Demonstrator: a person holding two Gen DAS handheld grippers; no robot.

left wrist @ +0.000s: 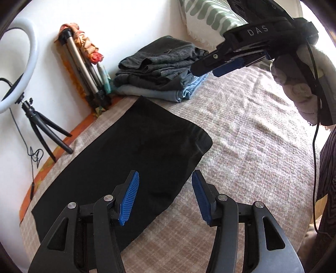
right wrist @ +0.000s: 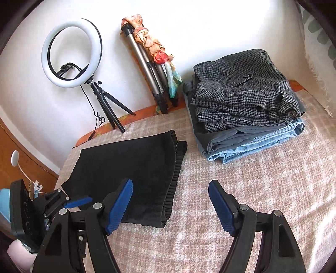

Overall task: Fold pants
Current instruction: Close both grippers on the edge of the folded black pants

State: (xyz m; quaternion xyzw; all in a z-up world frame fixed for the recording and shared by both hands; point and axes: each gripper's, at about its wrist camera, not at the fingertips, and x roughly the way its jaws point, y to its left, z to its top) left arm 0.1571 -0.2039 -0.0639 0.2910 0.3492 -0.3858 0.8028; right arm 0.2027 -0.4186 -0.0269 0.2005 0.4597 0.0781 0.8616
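Observation:
Black pants (left wrist: 126,151) lie folded flat on the left part of the checked blanket (left wrist: 252,136), ribbed waistband (right wrist: 174,174) toward the bed's middle. My left gripper (left wrist: 166,176) hovers open over the pants' near right edge, nothing between its blue pads. In the right wrist view the same gripper (right wrist: 84,199) shows at the lower left, beside the pants (right wrist: 130,163). My right gripper (right wrist: 170,184) stands wide open above the waistband edge and bare blanket (right wrist: 252,189), holding nothing. From the left wrist it appears high at the upper right (left wrist: 208,69).
A stack of folded pants (right wrist: 245,100) (left wrist: 159,71) sits at the back by the wall. A ring light on a small tripod (right wrist: 45,56) (left wrist: 34,48) and a folded tripod (right wrist: 145,69) (left wrist: 79,63) stand along the wall. A leaf-patterned pillow (left wrist: 210,14) lies behind.

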